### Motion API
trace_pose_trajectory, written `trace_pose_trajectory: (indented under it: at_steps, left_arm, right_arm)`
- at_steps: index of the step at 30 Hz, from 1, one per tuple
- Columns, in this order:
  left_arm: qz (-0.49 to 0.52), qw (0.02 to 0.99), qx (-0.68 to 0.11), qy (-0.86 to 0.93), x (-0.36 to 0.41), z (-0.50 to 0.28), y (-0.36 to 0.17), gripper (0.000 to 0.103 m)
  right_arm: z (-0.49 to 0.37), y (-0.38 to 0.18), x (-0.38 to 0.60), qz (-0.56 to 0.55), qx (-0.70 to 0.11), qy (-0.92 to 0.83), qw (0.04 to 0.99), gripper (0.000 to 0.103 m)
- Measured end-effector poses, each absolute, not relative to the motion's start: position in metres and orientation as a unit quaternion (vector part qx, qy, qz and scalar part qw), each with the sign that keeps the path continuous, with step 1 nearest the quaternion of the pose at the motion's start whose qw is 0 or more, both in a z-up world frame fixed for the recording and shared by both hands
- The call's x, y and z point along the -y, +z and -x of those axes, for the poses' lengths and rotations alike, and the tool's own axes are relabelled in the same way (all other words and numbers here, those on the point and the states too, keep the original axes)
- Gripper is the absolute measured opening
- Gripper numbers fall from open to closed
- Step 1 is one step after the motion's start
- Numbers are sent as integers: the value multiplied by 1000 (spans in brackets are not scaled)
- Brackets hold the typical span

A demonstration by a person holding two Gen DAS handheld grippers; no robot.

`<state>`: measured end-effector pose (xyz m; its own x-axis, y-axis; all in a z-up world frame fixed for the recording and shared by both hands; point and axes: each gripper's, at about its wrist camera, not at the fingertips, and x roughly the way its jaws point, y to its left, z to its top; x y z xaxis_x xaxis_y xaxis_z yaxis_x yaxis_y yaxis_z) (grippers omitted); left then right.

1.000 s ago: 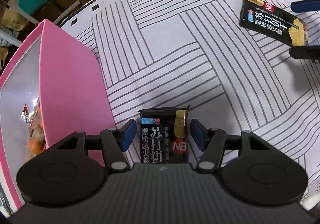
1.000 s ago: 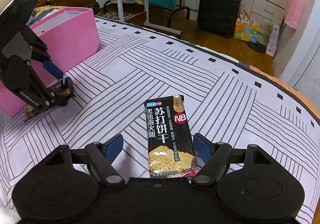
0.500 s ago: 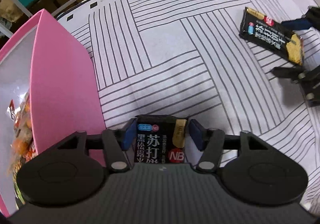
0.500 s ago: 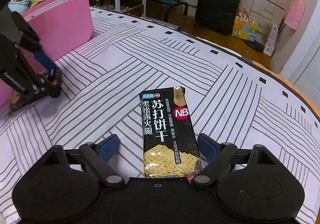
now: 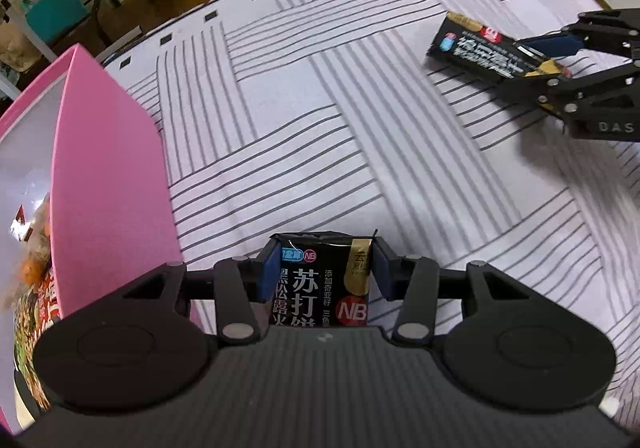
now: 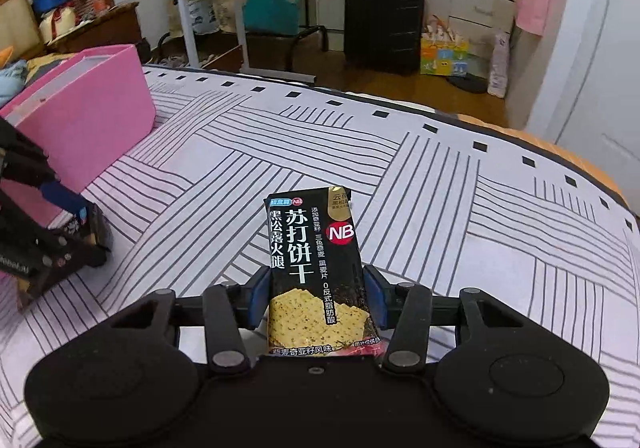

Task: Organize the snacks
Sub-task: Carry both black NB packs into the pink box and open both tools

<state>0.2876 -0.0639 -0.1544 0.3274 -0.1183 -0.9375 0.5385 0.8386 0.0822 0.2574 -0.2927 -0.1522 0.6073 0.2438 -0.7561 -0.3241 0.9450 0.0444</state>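
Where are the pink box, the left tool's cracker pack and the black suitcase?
pink box (image 5: 108,183): left wrist view, on its outer side wall.
left tool's cracker pack (image 5: 320,288): left wrist view, on the printed front between the pads.
black suitcase (image 6: 384,19): right wrist view, on its front shell.

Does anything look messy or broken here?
Nothing looks broken or spilled. Each gripper simply clamps one black cracker packet: the left gripper holds the left packet beside the pink box, and the right gripper holds the right packet above the striped sheet.
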Motion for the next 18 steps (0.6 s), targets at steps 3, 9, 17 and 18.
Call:
trace_pose_trajectory:
  at_steps: [3,9,17,18]
  left_arm:
    - [-185,794,-538,-214,67,-284,-149,46]
    - [-160,800,-535,-219,62,-273,-137,46]
    - [-124,809,-522,-240,47,-240,-113,46]
    - [-122,809,-521,-242,45,-234,-111,46]
  right_arm:
    - [-252,-149,294,42,-416,152,896,54]
    - [-235,-140,290,38,-427,144,892,54]
    - [-194,-123,279,9,-449,138,883,54]
    - [-188,-120,277,8,-451,140,881,54]
